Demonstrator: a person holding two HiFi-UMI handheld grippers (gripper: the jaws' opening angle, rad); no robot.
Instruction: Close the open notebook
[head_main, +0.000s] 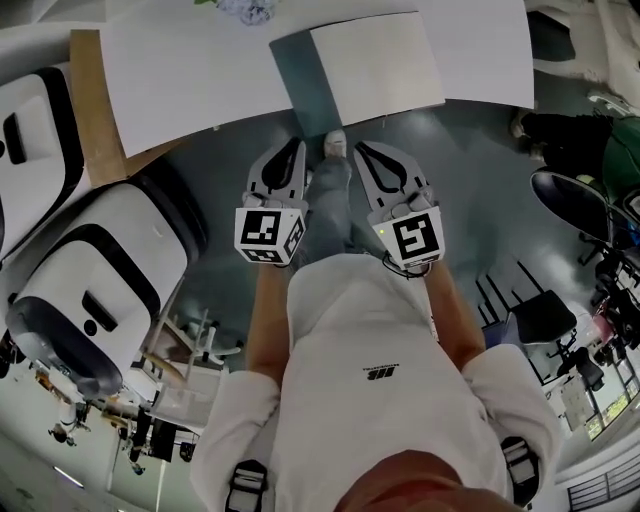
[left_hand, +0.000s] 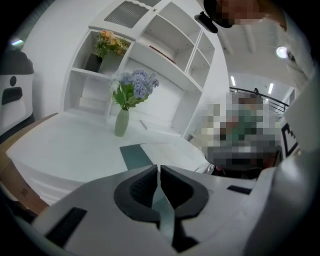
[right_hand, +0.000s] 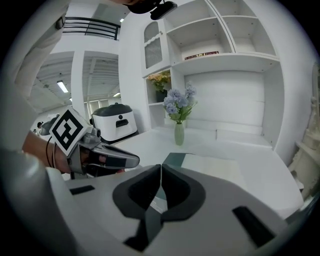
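1. Open notebook with a dark teal cover panel and a white page (head_main: 372, 65). It lay flat on the white table (head_main: 190, 80), upper centre of the head view, teal panel to the left and white page to the right, close to the table's near edge.
2. Left grey two-jaw gripper (left_hand: 159, 169). Its black pads were pressed together with nothing between them, lower centre of the left gripper view. In the head view it was held just left of centre, short of the table edge and apart from the notebook.
3. Right grey two-jaw gripper (right_hand: 161, 170). Its pads likewise met, gripping nothing. In the head view it sat just right of centre, beside the left gripper and clear of the notebook.
4. Pale green vase of blue flowers (right_hand: 178, 131). It stood upright on the table beyond the notebook.
5. White open shelving unit (right_hand: 225, 55). It stood behind the table, with orange flowers in a dark pot (left_hand: 107, 45) in a compartment at the upper left of the left gripper view.
6. White-and-black rounded appliance (head_main: 95, 290). It stood at the left of the head view.
7. Brown board (head_main: 88, 110). It showed at the table's left edge.
8. Person's white shirt (head_main: 370, 380). It filled the lower centre of the head view.
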